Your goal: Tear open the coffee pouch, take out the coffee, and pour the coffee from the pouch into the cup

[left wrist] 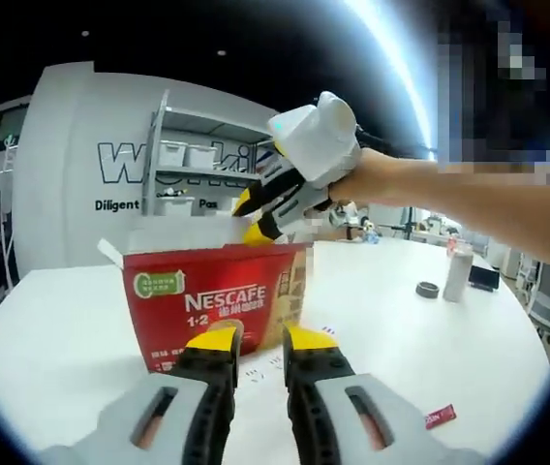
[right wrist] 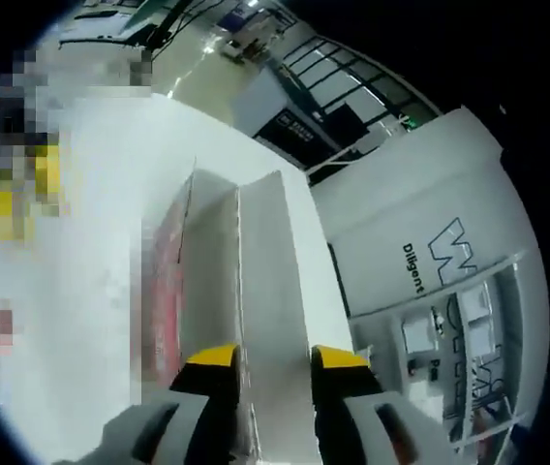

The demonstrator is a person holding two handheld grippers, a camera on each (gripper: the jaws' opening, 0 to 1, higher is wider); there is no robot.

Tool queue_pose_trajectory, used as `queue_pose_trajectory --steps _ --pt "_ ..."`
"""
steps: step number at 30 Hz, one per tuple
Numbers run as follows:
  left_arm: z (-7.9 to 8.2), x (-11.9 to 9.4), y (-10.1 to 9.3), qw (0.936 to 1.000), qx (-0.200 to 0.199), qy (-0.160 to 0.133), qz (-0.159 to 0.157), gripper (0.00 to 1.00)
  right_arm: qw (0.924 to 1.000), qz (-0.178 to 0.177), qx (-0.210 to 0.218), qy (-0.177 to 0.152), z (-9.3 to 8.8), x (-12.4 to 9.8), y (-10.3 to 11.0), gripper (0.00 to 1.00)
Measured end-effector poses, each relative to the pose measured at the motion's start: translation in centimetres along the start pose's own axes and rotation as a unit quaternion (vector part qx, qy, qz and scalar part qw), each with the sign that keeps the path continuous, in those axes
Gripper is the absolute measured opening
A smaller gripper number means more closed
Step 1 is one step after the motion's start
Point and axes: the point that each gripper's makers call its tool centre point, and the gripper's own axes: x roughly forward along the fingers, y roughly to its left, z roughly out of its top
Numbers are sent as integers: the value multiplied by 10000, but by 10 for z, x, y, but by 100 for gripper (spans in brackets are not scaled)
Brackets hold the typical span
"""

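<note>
Two grippers are at work over one red Nescafé carton [left wrist: 219, 302]; the carton stands upright on the white table [left wrist: 52, 329], flaps raised, at 12 o'clock just beyond the left gripper [left wrist: 259, 341]; that gripper's yellow-tipped jaws stand apart with nothing between them, released and short of the carton's front face. In the left gripper view the right gripper [left wrist: 256, 215] reaches down from 1 o'clock into the carton's open top, held by a person's hand [left wrist: 377, 177]; in the right gripper view its jaws stand apart astride a white flap [right wrist: 273, 320] of the carton, and whether they press that flap I cannot tell. No coffee pouch can be made out inside the carton; a small red sachet [left wrist: 441, 417] lies flat on the table at 4 o'clock. A pale cylindrical container [left wrist: 457, 271] and a dark ring [left wrist: 428, 289] stand well apart at 3 o'clock; whether the container is the cup cannot be told. Judgement: extraction not yet done; a pouch will be light, thin and limp, its film likely slippery; best taken at the sealed end edge, flat between the jaws; the carton is light and may tip or slide when pulled against, so steadying it is advisable.
</note>
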Motion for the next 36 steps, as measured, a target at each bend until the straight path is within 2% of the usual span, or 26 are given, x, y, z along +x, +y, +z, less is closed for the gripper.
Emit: queue_pose_trajectory --steps 3,7,9,11,13,15,17,19,20,21,22,23,24,25,27,28,30,31,34,36 --pt "-1 -1 4 10000 -45 -2 16 20 9996 -196 126 -145 2 -3 -8 29" --pt "-1 -1 4 9999 -104 -24 5 20 9992 -143 306 -201 -2 -3 -5 30" --pt "-1 0 2 9999 -100 -24 -6 20 9988 -260 333 -227 -4 -6 -8 30" --pt "0 0 0 10000 -74 -29 -33 20 9949 -602 592 -560 2 -20 -22 29" --pt "1 1 -3 10000 -66 -29 -48 20 9880 -883 807 -980 8 -40 -32 27" --pt "2 1 -5 10000 -64 -23 -64 21 9803 -1042 1085 -1280 7 -58 -36 26" --pt "3 1 -6 9999 -60 -40 -83 21 9679 -1126 1478 -1690 5 -81 -32 25" --pt "6 0 -8 9999 -43 -70 -93 21 9595 -1175 1710 -1906 3 -99 -28 25" --pt "6 0 -9 9999 -15 -85 -98 21 9498 -1267 1919 -2120 3 -112 -26 25" --pt "7 0 -9 9999 2 -84 -95 21 9360 -1304 2193 -2424 6 -126 -20 24" --pt "7 -1 -9 9999 13 -86 -85 21 9353 -1133 2240 -2495 6 -134 -5 24" --pt "7 -1 -9 9999 14 -102 -76 22 9337 -1207 2261 -2500 2 -145 3 24" --pt "8 -1 -8 9999 10 -109 -82 22 9226 -1288 2391 -2740 4 -158 11 24" --pt "9 -1 -8 9999 15 -107 -78 22 9184 -1131 2518 -2836 4 -166 27 24" --pt "10 -2 -7 9999 52 -114 -54 22 9068 -1115 2785 -2961 -3 -184 48 25" --pt "11 -2 -9 9998 103 -118 -74 24 9032 -980 2878 -3029 -6 -193 66 26" --pt "15 -2 -13 9988 439 -138 -154 31 8969 -981 3029 -3068 -12 -205 83 28" --pt "18 -2 -16 9976 663 -125 -145 33 8947 -919 3075 -3108 -15 -215 99 29" --pt "32 -9 -30 9970 703 -263 -199 33 8859 -864 3259 -3186 -23 -234 126 30" --pt "36 -16 -43 9966 708 -330 -253 33 8817 -868 3381 -3173 -30 -244 144 29"
